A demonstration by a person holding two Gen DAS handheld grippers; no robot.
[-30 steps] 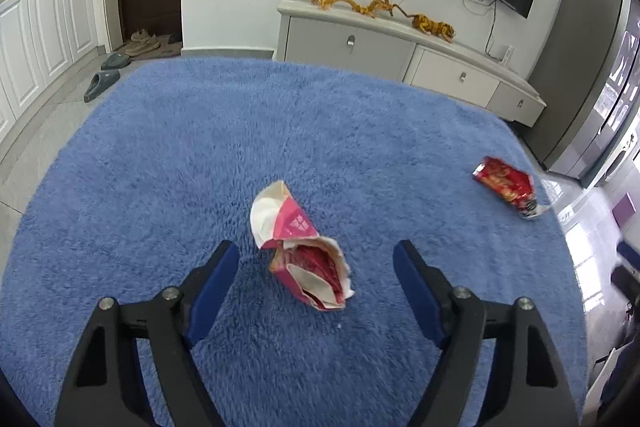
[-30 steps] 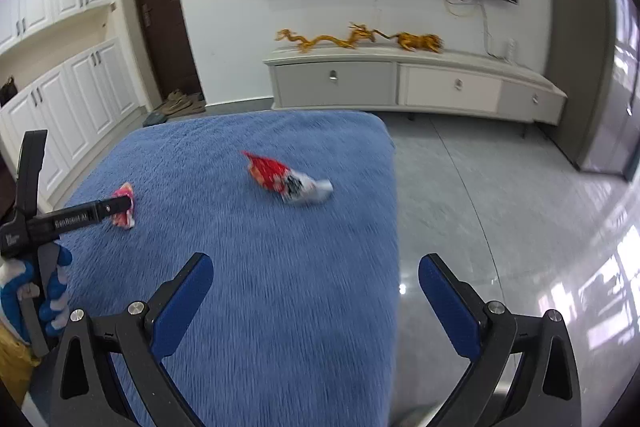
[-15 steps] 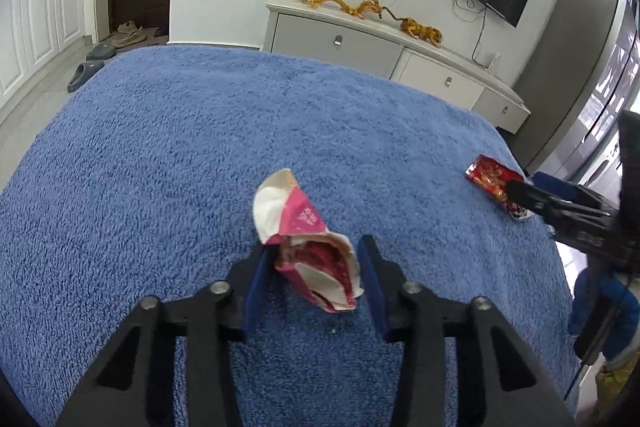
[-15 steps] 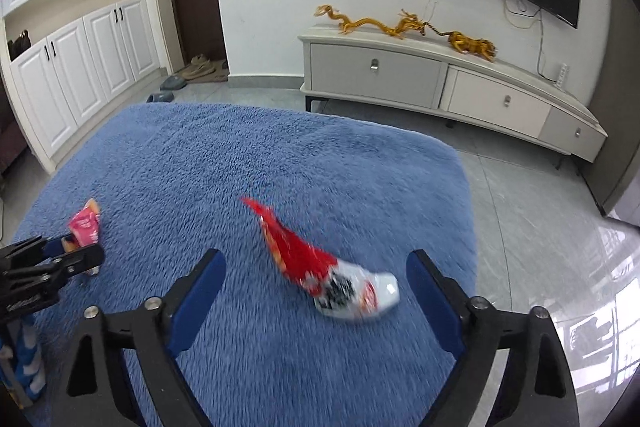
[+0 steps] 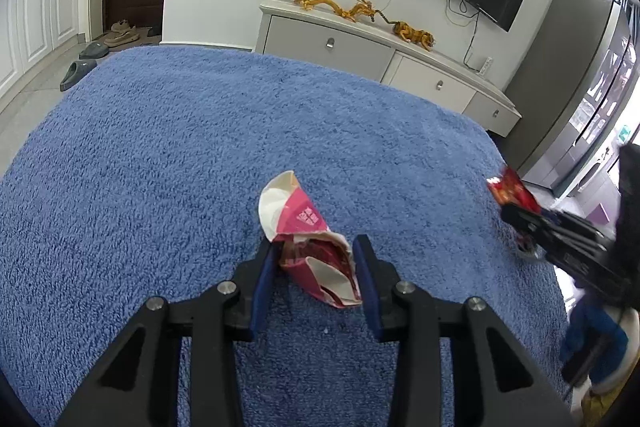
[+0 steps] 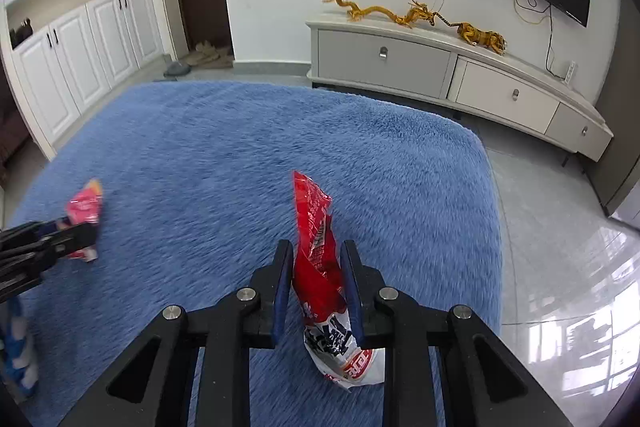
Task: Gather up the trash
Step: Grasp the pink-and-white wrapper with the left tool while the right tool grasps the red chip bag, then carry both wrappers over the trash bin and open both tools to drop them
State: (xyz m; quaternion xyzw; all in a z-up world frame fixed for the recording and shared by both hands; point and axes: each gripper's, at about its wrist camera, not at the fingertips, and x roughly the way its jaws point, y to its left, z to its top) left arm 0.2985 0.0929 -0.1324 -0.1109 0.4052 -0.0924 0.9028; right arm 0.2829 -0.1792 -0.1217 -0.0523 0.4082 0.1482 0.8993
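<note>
A crumpled pink and white wrapper (image 5: 298, 215) lies on the blue shag rug (image 5: 160, 147). My left gripper (image 5: 314, 259) has its jaws closing on the wrapper's near end, both blue pads touching it. In the right wrist view a red and white snack bag (image 6: 312, 211) stands up between the pads of my right gripper (image 6: 316, 267), whose jaws are closing and squeeze its middle. That bag (image 5: 512, 189) also shows at the rug's right edge in the left wrist view. The pink wrapper (image 6: 84, 205) appears at far left in the right wrist view.
A grey and white TV cabinet (image 5: 360, 55) with golden dragon figures stands beyond the rug, under a wall TV. Slippers (image 5: 76, 75) lie on the floor at far left. Glossy tile floor (image 6: 560, 227) borders the rug's right side. A blue-gloved hand (image 5: 592, 335) holds the right gripper.
Both grippers closed from wide open onto their pieces of trash. The right gripper moved in over the red bag, which now stands upright between its pads. The left stayed put.
</note>
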